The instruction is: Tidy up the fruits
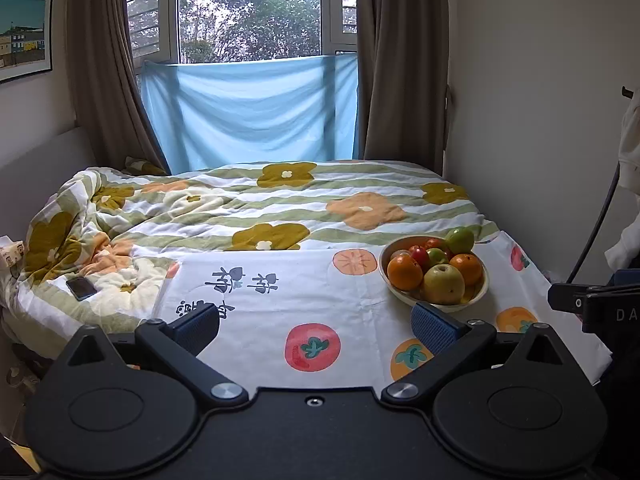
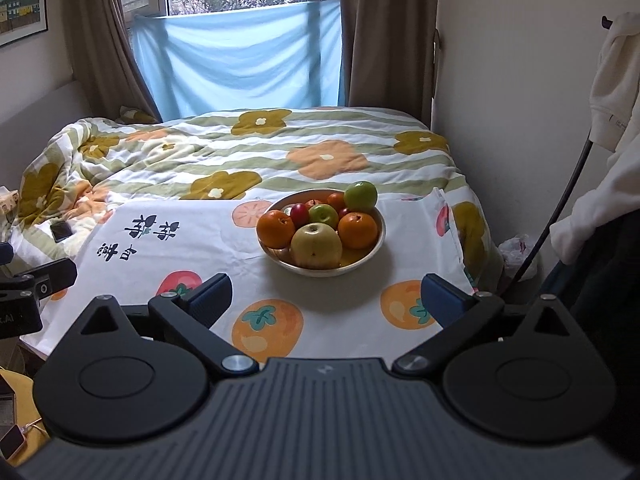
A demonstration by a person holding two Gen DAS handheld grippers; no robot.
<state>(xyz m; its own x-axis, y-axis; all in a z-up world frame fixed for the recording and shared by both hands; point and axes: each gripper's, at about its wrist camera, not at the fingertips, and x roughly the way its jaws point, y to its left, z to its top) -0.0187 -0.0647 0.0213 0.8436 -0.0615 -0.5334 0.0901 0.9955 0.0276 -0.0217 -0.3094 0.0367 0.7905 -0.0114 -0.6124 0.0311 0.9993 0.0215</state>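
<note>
On the white cloth (image 2: 168,240) printed with persimmons, right of centre in the right wrist view: a cream bowl (image 2: 370,248) heaped with fruit. Frontmost, a yellow apple (image 2: 316,245); flanking it, one orange (image 2: 275,229) on the left and another (image 2: 357,230) on the right. Behind those, a small green apple (image 2: 324,216) and a small red fruit (image 2: 299,213), with a larger green apple (image 2: 361,196) perched at the back rim (a few more reddish pieces half hidden behind). All fruit inside the bowl, none on the cloth.

In the lower half of that view, the right gripper (image 2: 326,296), jaws spread wide with nothing between them, bowl just beyond and between the fingers (image 2: 210,294). At the left edge, part of the other tool.

In the left wrist view, the same bowl (image 1: 478,292) at right of centre, its near rim partly covered by the blue right-hand pad (image 1: 434,326). Left gripper (image 1: 316,322) likewise wide and empty, over bare cloth, bowl off to its right side rather than between the fingers.

Beyond the cloth, a rumpled flowered quilt (image 1: 280,204), a phone (image 1: 81,288) lying on it at the left, then a blue sheet (image 1: 248,116) hung under the window (image 1: 248,8) between brown curtains.
</note>
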